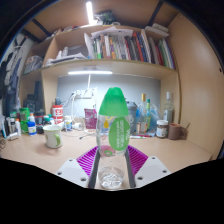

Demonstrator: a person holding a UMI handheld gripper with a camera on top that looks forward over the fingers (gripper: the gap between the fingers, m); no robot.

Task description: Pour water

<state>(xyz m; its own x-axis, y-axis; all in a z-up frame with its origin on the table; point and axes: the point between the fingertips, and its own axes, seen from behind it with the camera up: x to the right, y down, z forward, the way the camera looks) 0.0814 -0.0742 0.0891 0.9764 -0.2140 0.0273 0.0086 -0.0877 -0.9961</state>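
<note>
A clear plastic bottle with a green cap and green label stands upright between my fingers. My gripper is shut on the bottle; the purple pads press on its lower body from both sides. The bottle's clear base shows low between the fingers. It is held above the wooden desk. A white cup with a green band stands on the desk, beyond the fingers and to the left.
Several small bottles and jars stand at the back left of the desk. More containers stand at the back right. A shelf of books hangs above, with a light strip under it.
</note>
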